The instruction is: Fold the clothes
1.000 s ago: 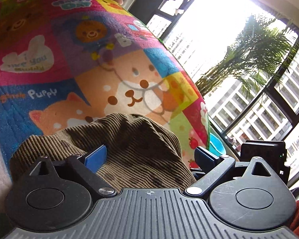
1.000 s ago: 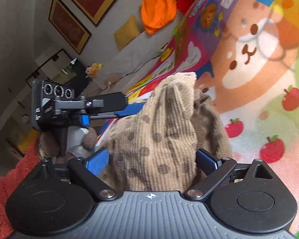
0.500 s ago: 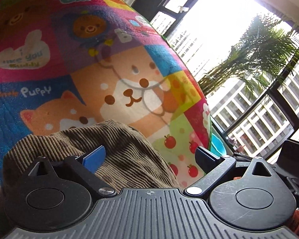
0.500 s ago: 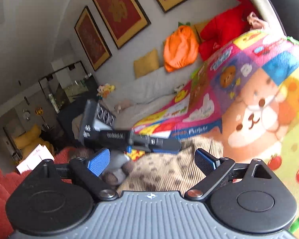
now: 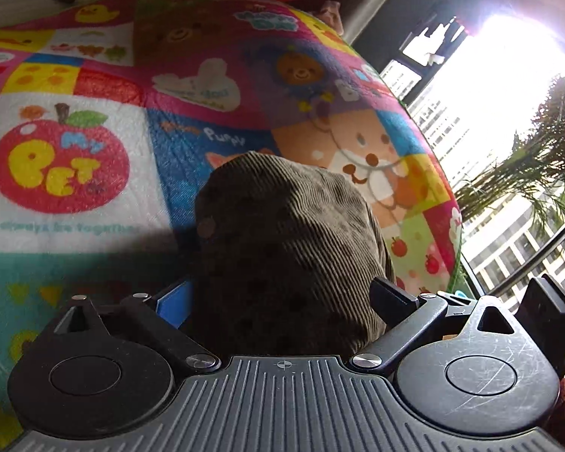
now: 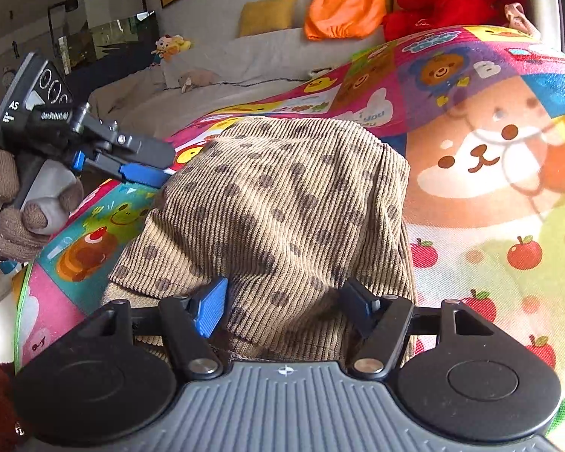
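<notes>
A tan corduroy garment with dark spots (image 6: 282, 203) lies on the colourful play mat (image 6: 489, 188). My right gripper (image 6: 286, 305) has its jaws apart, with cloth bunched between them at the garment's near edge. The left gripper also shows in the right wrist view (image 6: 147, 165), with its fingers close together at the garment's far left corner. In the left wrist view the garment (image 5: 282, 248) fills the gap of my left gripper (image 5: 278, 301), whose jaws look wide apart with cloth between them. The tips are hidden by cloth.
A grey sofa (image 6: 267, 56) at the back carries a yellow cushion (image 6: 267, 13), an orange garment (image 6: 346, 3) and a red plush (image 6: 448, 0). A large window (image 5: 508, 113) stands to the right of the mat. A glass tank (image 6: 105, 37) is at the far left.
Both grippers have moved over the mat with the garment. The garment now lies spread wider and flatter. The right gripper's jaws stand closer together than before.
</notes>
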Available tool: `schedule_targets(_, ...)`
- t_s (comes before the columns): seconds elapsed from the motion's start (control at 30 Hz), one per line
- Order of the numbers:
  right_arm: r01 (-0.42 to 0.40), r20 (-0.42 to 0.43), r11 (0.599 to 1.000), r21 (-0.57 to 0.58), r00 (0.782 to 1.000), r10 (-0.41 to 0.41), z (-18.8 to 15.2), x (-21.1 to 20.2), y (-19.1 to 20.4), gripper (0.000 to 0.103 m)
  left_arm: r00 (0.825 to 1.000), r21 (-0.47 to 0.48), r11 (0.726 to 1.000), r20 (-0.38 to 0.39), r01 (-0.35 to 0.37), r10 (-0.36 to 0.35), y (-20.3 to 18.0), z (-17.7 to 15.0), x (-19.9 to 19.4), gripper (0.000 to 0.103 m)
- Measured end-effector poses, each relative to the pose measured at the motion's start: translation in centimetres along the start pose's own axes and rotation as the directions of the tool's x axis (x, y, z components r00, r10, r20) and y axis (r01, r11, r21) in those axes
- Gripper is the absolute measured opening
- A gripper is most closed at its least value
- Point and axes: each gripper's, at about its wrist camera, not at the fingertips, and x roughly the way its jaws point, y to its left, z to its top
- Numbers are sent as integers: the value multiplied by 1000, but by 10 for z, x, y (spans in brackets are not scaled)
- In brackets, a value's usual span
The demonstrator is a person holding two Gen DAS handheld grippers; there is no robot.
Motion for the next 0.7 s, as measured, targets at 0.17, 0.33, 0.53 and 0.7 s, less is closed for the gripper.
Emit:
schedule_targets(0.17,17,78,996,86,997,-23,27,-21,-18,67,1000,-1,1000,-8,29,-29,-3,-7,15,80)
schedule_targets(0.33,90,149,996,29,984,-93,78,-3,-26,67,1000,39,999,-24,-13,14,-20,-5,24,81)
schedule_targets(0.53,245,-5,959,-144,969,-248,86,79,-37,68,1000,35,999,-23,17,-16,-27,-3,13,80)
schedule_targets(0.7,279,13,958,-69,960,-279,67,49,-52,69,997,-25,997,-38,72,-73,-17,-15,-8,79)
